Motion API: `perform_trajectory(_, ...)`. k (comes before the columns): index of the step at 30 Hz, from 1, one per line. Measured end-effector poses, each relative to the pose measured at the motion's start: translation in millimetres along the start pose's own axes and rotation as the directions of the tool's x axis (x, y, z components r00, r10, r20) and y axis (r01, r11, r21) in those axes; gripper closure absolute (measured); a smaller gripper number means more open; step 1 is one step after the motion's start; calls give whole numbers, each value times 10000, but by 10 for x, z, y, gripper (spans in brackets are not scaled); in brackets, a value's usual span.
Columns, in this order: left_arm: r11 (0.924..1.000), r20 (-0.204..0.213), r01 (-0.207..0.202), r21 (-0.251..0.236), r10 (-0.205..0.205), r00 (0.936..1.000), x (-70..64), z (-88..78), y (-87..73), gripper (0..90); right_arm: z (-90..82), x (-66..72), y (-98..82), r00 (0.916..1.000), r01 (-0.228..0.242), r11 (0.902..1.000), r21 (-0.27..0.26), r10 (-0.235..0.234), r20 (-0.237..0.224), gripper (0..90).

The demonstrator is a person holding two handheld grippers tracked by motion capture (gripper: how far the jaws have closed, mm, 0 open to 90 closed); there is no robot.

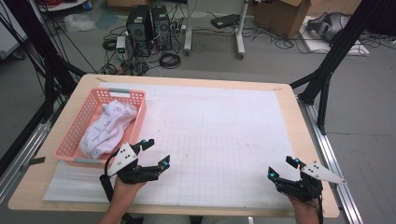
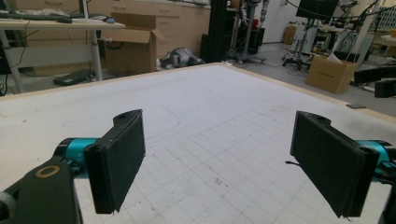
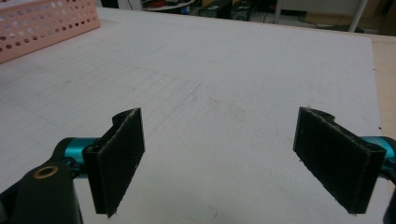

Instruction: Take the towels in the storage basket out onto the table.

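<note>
A pink perforated basket (image 1: 79, 122) stands at the table's left, and white patterned socks (image 1: 108, 128) lie bunched inside it. My left gripper (image 1: 156, 151) hovers just right of the basket's near corner, open, nothing between its pads (image 2: 116, 161). Over at the near right of the table my right gripper (image 1: 282, 167) is open too, its pads (image 3: 119, 156) wide apart over bare gridded paper. The basket's corner (image 3: 42, 25) appears at the top left of the right gripper view.
A white gridded sheet (image 1: 219, 140) covers most of the wooden table (image 1: 303, 126). Beyond the far edge lie computer towers (image 1: 149, 28), cables and cardboard boxes (image 1: 285, 16) on the floor. Black frame posts (image 1: 327, 79) stand at both sides.
</note>
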State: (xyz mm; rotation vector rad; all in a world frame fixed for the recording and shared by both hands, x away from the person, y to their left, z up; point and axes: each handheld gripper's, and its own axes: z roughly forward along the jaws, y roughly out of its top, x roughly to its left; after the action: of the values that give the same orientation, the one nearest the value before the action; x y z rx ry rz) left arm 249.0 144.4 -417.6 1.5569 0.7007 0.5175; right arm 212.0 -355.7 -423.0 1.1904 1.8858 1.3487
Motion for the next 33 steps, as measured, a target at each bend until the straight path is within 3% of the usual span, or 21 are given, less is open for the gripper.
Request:
perform_trajectory(10, 9996, -279, -3, -297, -5, 9996, 51, -131, 153, 184, -21, 34, 0, 10000, -35, 10000, -71, 35, -27, 149)
perform_trajectory(16, 9996, -173, -32, -287, 27, 9998, 141, -213, 328, 183, -20, 25, 0, 10000, -49, 10000, -70, 49, 3, 149)
perform_trajectory(20, 9995, 2, -92, -315, 92, 10000, 258, -342, 473, 177, -23, 25, -1, 10000, -43, 10000, -72, 44, 26, 149)
perform_trajectory(27, 9981, -531, 41, -621, -74, 9986, 523, -574, 638, 160, -19, 44, 3, 10000, -41, 10000, -39, 41, 16, 149)
perform_trajectory(31, 9981, -824, 18, -612, -69, 9966, 641, -632, 725, 160, -3, 43, 7, 10000, 15, 10000, -21, -15, 26, 150)
perform_trajectory(33, 9979, -880, 202, -620, -256, 9958, 714, -642, 747, 159, -2, 41, 5, 10000, -38, 10000, -22, 38, 7, 150)
